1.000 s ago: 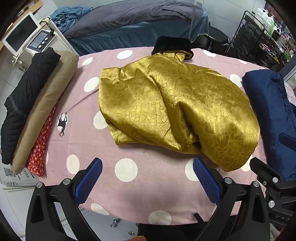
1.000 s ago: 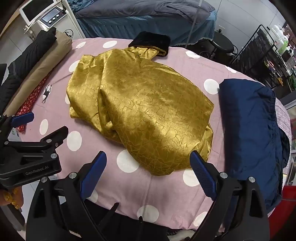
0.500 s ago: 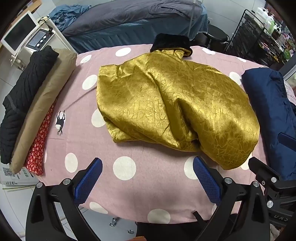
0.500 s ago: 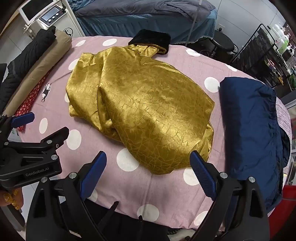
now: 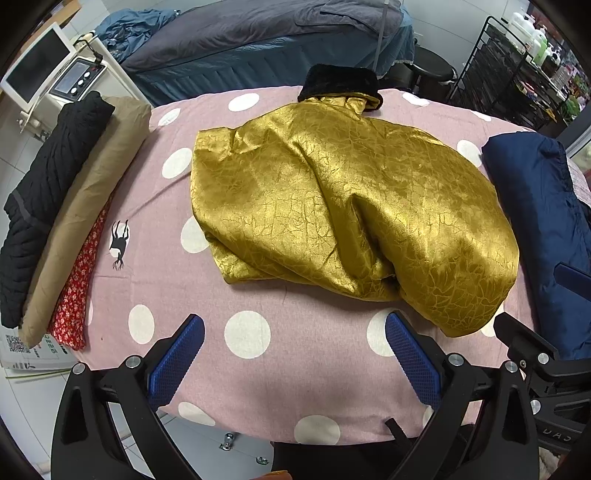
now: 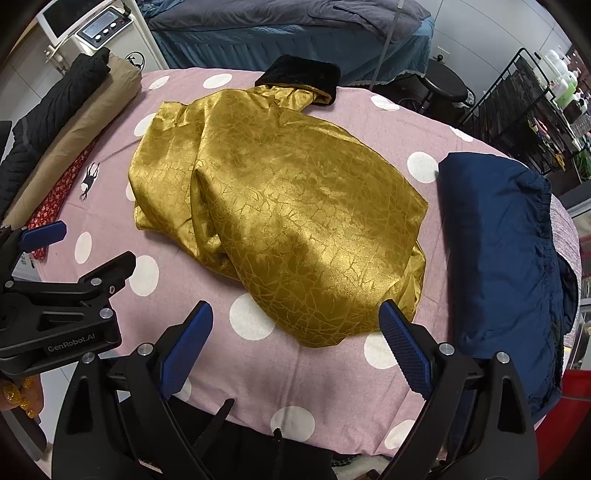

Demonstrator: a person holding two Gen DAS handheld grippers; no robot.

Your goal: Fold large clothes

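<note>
Gold jacket (image 5: pixel 343 206) lengthwise front to back, black collar (image 5: pixel 340 83) far, left gripper (image 5: pixel 294 354) and right gripper (image 6: pixel 295 339) spread, empty

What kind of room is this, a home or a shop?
Hard to say for certain; it looks like a lived-in room used as a clothes-folding spot. A bed stands behind the polka-dot table, folded clothes are stacked at its edge, and a wire rack holds bottles.

Shiny gold crackle-patterned garment (image 5: pixel 343 210) — black fuzzy collar (image 5: pixel 340 83) at far end — rumpled mid-table, loosely bunched.
</note>
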